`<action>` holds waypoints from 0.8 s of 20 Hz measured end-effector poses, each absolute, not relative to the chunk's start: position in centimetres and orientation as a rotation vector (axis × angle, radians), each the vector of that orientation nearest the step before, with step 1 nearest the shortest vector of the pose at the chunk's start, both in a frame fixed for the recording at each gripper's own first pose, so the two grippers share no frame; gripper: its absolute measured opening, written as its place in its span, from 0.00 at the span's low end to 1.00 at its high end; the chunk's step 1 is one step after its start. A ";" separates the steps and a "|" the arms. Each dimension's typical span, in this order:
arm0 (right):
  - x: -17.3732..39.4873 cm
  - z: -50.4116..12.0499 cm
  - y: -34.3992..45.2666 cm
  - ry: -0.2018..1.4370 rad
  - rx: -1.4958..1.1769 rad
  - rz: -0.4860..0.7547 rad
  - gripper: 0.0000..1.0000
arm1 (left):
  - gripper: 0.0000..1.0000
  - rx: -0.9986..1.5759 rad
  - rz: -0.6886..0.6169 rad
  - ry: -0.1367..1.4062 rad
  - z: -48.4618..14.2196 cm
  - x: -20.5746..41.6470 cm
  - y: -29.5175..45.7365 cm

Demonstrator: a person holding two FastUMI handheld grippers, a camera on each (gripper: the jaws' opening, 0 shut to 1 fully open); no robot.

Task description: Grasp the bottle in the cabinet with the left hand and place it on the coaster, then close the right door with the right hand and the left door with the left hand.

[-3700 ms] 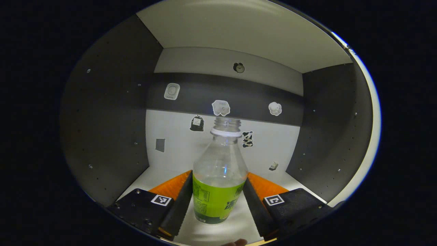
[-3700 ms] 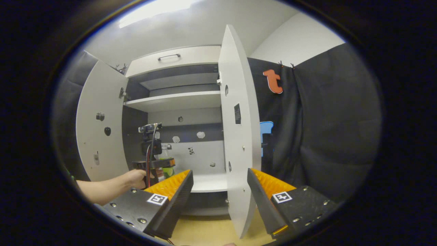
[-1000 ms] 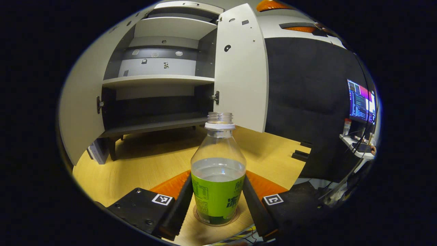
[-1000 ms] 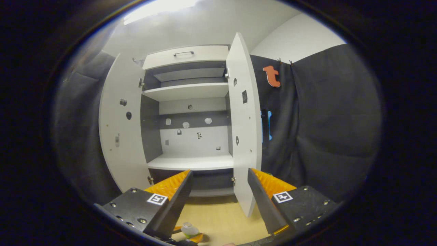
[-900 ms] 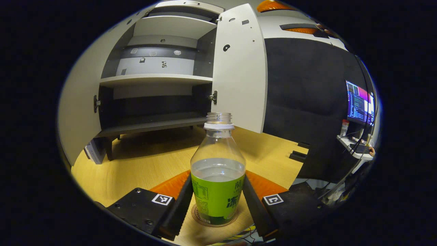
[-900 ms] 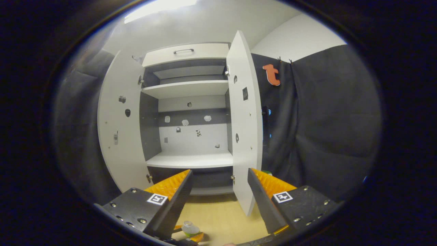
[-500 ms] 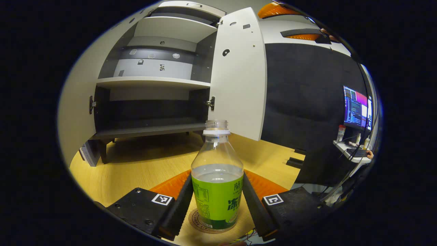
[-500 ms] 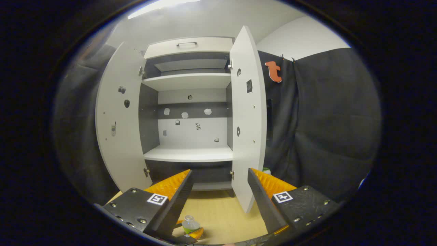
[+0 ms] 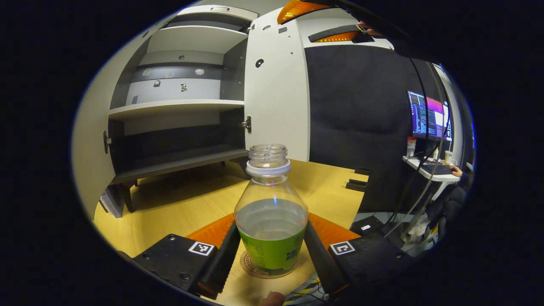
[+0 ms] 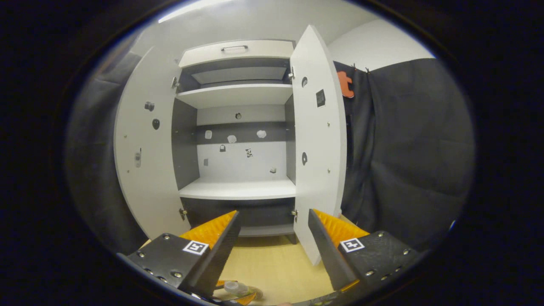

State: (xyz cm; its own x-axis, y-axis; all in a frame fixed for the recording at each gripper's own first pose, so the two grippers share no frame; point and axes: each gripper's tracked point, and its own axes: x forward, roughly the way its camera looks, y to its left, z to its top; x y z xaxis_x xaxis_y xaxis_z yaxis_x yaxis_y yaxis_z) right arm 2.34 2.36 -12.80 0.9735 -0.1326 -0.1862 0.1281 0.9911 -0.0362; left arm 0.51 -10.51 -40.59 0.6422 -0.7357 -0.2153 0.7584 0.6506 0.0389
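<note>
Cabinet [image 10: 238, 187]: both your doors stand open. Bench [image 9: 178, 208]: carries the coaster [image 9: 250, 268]. Bottle [image 9: 271, 221]: upright on that coaster, your left gripper [image 9: 272, 250] pinching it. Right gripper [image 10: 272, 238]: spread, holding nothing.

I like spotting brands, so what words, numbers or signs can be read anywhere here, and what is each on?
None can be read clearly.
Label on the bottle: print too blurred to read.
Rim of the coaster: ring of lettering, too small.
Square tags on the left hand-held gripper: patterns, not words.
Small stickers inside the cabinet: too small.
Dark sticker on the right door: too small.
</note>
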 end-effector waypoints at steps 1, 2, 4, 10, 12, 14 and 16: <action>2.4 -12.8 2.3 0.188 -0.021 -0.135 0.94 | 0.86 0.124 -0.863 0.193 -40.5 0.4 -10.5; 2.4 -12.8 2.3 0.187 -0.017 -0.137 0.97 | 0.88 0.119 -0.870 0.192 -40.2 0.4 -10.5; 2.3 -12.6 2.0 0.175 -0.014 -0.137 0.97 | 0.88 0.124 -0.883 0.192 -39.6 0.4 -10.5; 0.9 -12.3 -1.5 0.156 -0.016 -0.142 0.97 | 0.90 0.084 -0.873 0.170 -34.6 0.9 -11.2; 0.4 -12.1 -3.4 0.155 0.002 -0.145 0.96 | 0.93 0.054 -0.850 0.163 -32.3 1.1 -11.6; -0.1 -11.6 -5.3 0.156 0.004 -0.135 0.96 | 0.93 0.043 -0.803 0.154 -29.8 1.4 -11.6; -0.5 -11.0 -7.7 0.153 -0.015 -0.133 0.94 | 0.93 0.041 -0.764 0.140 -27.0 1.6 -11.8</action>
